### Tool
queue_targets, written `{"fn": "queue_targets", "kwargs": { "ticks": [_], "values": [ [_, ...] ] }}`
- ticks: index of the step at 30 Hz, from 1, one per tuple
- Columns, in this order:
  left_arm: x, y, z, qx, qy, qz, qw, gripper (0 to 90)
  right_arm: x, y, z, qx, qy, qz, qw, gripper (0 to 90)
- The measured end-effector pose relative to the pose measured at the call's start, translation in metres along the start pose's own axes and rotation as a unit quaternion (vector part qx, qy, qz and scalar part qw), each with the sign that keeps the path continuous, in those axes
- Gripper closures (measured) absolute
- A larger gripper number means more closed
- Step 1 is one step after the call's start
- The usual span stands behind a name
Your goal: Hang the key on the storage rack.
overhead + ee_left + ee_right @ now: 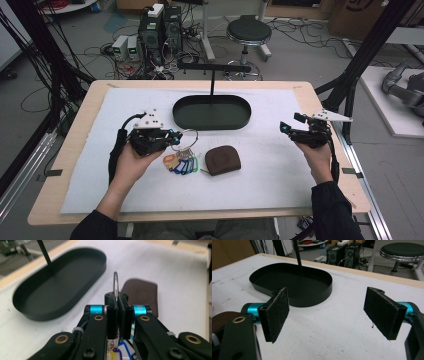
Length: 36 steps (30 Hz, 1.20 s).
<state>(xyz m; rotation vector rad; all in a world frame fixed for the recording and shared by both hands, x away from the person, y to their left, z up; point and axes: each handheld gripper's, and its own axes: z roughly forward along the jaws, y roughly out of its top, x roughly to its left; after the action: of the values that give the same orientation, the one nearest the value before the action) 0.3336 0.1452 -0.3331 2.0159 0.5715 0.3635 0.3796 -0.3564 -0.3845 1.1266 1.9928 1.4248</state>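
Left gripper [117, 315] clamped on key ring [115, 285], tags dangling; right gripper [329, 312] jaws apart

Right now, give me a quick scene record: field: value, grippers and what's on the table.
left gripper: shut on the key ring, above the white mat
key ring: large metal ring with coloured key tags hanging below it
right gripper: open, nothing between its pads, over the mat's right side
brown pouch: flat on the mat, beside the tags
black oval tray: nothing in it, a thin black post rises from its far side
task state: key ring gripped, not yet in the tray or on the post
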Motion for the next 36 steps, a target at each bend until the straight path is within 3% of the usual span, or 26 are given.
{"fn": "queue_targets", "kwargs": {
  "ticks": [7,12,16,23,32,36],
  "values": [
    [0.011,0.023,-0.014,-0.05,0.021,0.007,0.9985,86.7,-0.001,0.0,0.001,0.004,-0.003,0.006,1.0,21.0],
    [0.023,0.04,-0.015,-0.075,0.023,0.021,0.9967,86.7,0.0,0.0,0.001,0.003,-0.003,0.005,1.0,21.0],
    [0.034,0.054,-0.013,-0.078,0.034,0.038,0.9956,86.8,0.001,0.0,0.001,0.003,-0.004,0.005,1.0,21.0],
    [0.058,0.072,-0.004,-0.081,0.058,0.044,0.994,86.8,0.0,0.0,0.001,0.003,-0.004,0.005,1.0,21.0],
    [0.097,0.073,0.018,-0.079,0.085,0.024,0.993,86.9,0.001,0.0,0.003,0.005,-0.003,0.003,1.0,21.0],
    [0.114,0.067,0.03,-0.077,0.08,-0.003,0.9938,87.0,0.002,0.0,0.003,0.006,0.0,0.001,1.0,21.1]
  ]
}}
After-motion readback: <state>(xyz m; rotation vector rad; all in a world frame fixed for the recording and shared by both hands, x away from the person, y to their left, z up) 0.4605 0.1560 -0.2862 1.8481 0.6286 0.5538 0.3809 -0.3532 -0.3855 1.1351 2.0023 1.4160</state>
